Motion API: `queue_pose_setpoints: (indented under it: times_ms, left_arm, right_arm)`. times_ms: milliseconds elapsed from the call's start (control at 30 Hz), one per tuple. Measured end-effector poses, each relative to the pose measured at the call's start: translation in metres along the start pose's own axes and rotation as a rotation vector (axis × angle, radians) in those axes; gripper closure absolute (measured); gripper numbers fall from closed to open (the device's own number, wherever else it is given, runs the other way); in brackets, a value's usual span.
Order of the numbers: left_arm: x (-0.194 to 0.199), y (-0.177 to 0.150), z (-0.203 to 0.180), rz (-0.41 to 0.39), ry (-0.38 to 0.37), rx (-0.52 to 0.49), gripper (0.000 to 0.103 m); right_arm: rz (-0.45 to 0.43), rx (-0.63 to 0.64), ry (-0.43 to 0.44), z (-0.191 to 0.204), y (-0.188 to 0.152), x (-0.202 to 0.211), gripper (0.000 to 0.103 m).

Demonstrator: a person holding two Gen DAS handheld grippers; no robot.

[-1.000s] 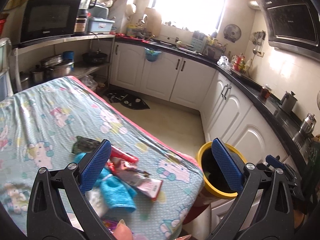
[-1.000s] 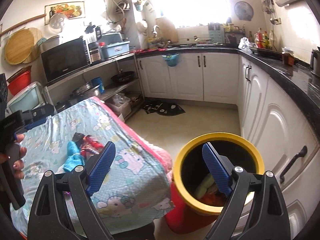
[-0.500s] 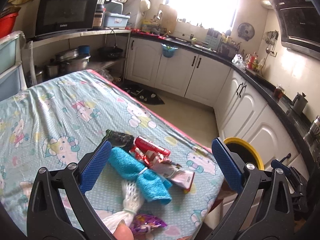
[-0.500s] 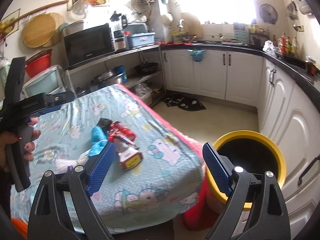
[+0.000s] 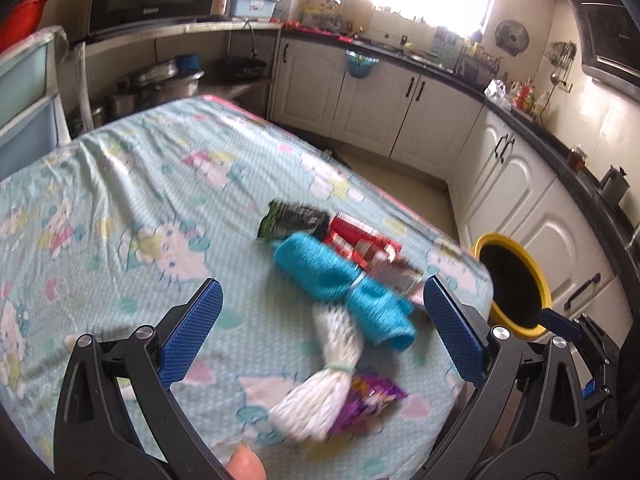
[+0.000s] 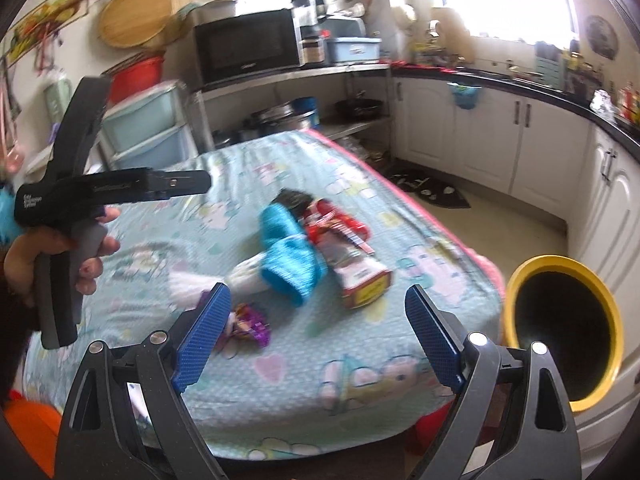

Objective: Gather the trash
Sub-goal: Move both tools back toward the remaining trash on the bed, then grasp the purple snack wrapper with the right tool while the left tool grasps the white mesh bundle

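Note:
A pile of trash lies on the Hello Kitty cloth of the table [image 5: 160, 184]: a blue cloth roll [image 5: 340, 280] [image 6: 286, 256], a white net sleeve [image 5: 320, 384], a purple wrapper [image 5: 372, 400] [image 6: 248, 320], a red box [image 6: 344, 248] [image 5: 356, 240] and a dark packet [image 5: 294, 220]. The yellow-rimmed bin [image 6: 560, 328] [image 5: 512, 284] stands off the table's right end. My left gripper [image 5: 320, 332] is open and empty above the pile. My right gripper [image 6: 320, 336] is open and empty, near the table's front edge.
White cabinets [image 5: 400, 108] and a black counter run along the back and right. A shelf with a microwave [image 6: 248, 44] and pots stands behind the table. Plastic drawers [image 6: 148, 128] stand at the left. A dark mat [image 6: 432, 190] lies on the floor.
Both grippers have swung left, away from the bin and toward the trash pile on the table. Both stay open and empty.

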State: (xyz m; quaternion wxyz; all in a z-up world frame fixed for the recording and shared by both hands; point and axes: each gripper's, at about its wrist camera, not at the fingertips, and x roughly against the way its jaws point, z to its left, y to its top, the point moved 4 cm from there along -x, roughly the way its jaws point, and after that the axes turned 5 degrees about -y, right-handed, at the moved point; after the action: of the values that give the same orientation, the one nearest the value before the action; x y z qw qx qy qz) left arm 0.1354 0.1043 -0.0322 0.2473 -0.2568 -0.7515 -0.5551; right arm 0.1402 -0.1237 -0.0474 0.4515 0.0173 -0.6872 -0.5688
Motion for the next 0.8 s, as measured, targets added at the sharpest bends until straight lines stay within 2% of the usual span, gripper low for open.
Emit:
queue_pose_setpoints:
  times_ms: [367, 667, 800]
  left_arm:
    - [-0.006, -0.047, 0.034, 0.126, -0.12, 0.144, 0.011]
    - [-0.022, -0.07, 0.049, 0.207, -0.201, 0.243, 0.024]
    - [-0.03, -0.077, 0.052, 0.233, -0.246, 0.288, 0.035]
  right_arm:
    - [0.079, 0.115, 0.084, 0.05, -0.019, -0.043, 0.017]
    - [0.147, 0.23, 0.098, 0.075, -0.037, -0.08, 0.017]
    - [0.154, 0.275, 0.081, 0.082, -0.041, -0.09, 0.017]
